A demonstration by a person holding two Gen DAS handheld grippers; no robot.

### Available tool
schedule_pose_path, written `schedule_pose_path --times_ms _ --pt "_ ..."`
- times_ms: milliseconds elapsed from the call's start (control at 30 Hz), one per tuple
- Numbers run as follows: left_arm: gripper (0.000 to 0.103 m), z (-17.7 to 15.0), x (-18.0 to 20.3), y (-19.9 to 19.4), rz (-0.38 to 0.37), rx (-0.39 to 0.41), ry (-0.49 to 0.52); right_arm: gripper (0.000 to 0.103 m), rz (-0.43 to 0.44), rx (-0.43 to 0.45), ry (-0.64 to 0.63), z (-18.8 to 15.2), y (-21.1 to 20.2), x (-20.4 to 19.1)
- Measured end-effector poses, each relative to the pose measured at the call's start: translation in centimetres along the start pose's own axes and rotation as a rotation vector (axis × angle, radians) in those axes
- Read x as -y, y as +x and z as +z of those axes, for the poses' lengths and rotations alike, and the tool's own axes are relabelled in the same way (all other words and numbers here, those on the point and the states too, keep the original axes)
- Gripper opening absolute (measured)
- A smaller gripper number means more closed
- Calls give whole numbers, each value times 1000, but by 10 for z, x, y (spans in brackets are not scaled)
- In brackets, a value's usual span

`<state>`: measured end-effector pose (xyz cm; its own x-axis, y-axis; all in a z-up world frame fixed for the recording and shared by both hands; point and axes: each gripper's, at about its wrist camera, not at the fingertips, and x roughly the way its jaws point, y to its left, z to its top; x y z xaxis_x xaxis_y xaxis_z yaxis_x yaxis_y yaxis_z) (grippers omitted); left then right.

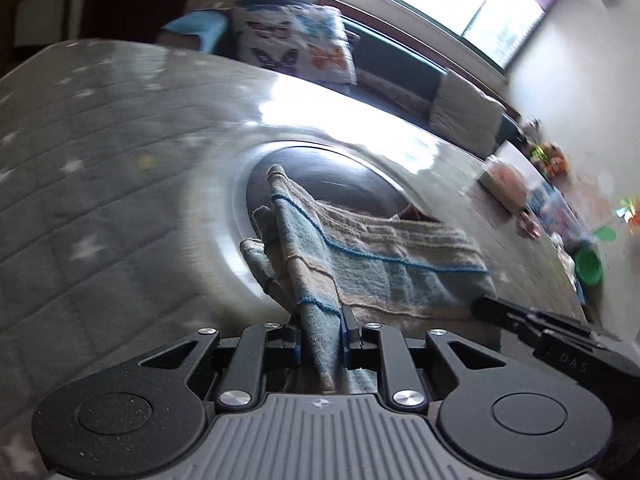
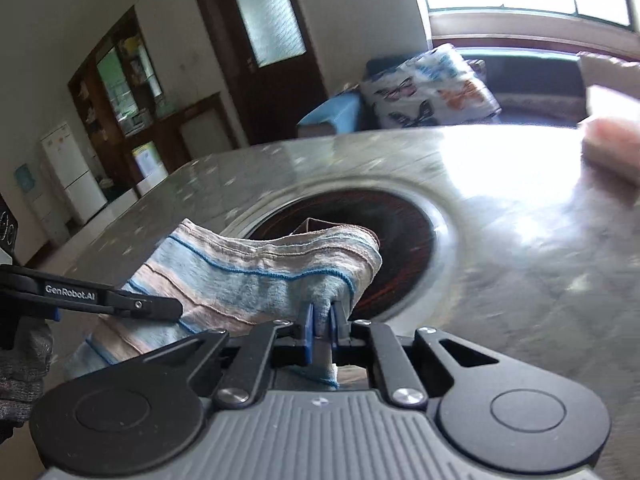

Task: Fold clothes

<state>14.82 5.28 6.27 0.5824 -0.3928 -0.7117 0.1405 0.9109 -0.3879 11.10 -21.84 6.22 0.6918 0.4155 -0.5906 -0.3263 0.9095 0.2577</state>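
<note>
Nubby striped cloth garment (image 1: 360,248); glossy glass-topped table (image 1: 120,160).

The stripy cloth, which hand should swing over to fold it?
Probably the right gripper. It pinches one end of the stripy cloth, which looks bunched, and the table beside it looks bare. The left gripper clamps the other end as an anchor.

Left tongs (image 1: 320,334) clamped, right tongs (image 2: 322,330) clamped

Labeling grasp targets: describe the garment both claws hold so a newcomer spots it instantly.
Start at the grey star-patterned table with its dark round inset. Stretched above it between the left claw and right claw is the striped blue-and-beige knit cloth, the only fabric item lifted.
</note>
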Motion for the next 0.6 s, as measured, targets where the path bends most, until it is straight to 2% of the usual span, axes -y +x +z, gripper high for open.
schedule_pose_path --times_ms 300,500,567,600 --pt "18 19 106 63 -90 -37 160 7 -178 66 36 13 -54 77" --pt "18 24 157 103 -136 -72 231 7 -287 88 85 18 -75 133" --pt "18 21 169 114 -134 -81 262 7 -309 92 102 17 -77 148" --pt "22 19 174 120 -126 -84 282 7 -319 89 111 17 -76 155"
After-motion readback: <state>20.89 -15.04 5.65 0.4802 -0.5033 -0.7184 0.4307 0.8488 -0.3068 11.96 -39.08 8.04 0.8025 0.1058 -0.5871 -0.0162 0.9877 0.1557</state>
